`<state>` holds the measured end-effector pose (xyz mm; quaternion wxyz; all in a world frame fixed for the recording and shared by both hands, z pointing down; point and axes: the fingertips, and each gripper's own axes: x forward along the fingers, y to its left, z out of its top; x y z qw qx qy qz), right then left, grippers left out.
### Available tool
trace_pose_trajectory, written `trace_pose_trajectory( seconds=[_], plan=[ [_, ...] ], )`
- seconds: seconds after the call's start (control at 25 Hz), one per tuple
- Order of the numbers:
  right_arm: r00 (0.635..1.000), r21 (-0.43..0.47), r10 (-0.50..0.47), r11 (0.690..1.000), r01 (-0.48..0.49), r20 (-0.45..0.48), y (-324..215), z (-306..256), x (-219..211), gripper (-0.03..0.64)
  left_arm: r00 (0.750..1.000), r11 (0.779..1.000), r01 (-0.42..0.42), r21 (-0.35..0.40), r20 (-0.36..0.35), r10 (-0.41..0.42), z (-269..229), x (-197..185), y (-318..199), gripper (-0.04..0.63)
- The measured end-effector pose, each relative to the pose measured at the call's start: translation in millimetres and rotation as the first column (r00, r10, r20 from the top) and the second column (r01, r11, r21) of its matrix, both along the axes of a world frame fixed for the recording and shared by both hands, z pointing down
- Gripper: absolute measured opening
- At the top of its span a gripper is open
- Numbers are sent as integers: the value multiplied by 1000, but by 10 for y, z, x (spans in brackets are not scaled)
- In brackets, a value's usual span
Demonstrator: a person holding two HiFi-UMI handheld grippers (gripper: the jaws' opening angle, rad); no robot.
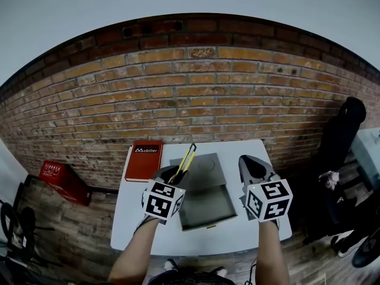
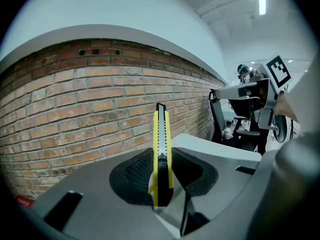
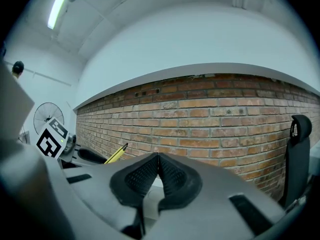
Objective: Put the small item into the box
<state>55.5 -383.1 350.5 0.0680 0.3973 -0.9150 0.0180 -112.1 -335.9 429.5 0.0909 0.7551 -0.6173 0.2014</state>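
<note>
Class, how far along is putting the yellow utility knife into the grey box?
Done: the yellow-and-black plastic utility knife is clamped in the left hand-held gripper. In hand: it is held near the open grey box, not yet inside. Left: lower it in, release. The right hand-held gripper is shut, empty.

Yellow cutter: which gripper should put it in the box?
Left. The left gripper grips the yellow cutter by the open box; the right gripper is shut and empty.

Brick wall [image 1: 196,94], white table [image 1: 126,212], possibly wood floor [image 1: 65,230].
</note>
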Motion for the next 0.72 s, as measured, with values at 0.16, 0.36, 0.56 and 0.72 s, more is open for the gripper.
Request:
trace_pose_trajectory(
  seconds=[0.16, 0.36, 0.56, 0.72],
  plan=[
    [1000, -3, 10, 1000, -10, 5, 25, -1, 19, 20, 999, 998, -45, -36, 11, 45, 83, 70, -27, 130],
    [1000, -4, 24, 1000, -24, -12, 53, 24, 29, 20, 991, 987, -125, -103, 29, 128, 249, 170, -68, 130],
    [999, -5, 47, 999, -47, -25, 86, 59, 84, 20, 976, 964, -199, -176, 48, 210, 482, 312, -68, 130],
    [997, -8, 65, 998, -66, -28, 101, 74, 121, 20, 962, 944, -247, -220, 63, 266, 617, 396, -57, 130]
  ],
)
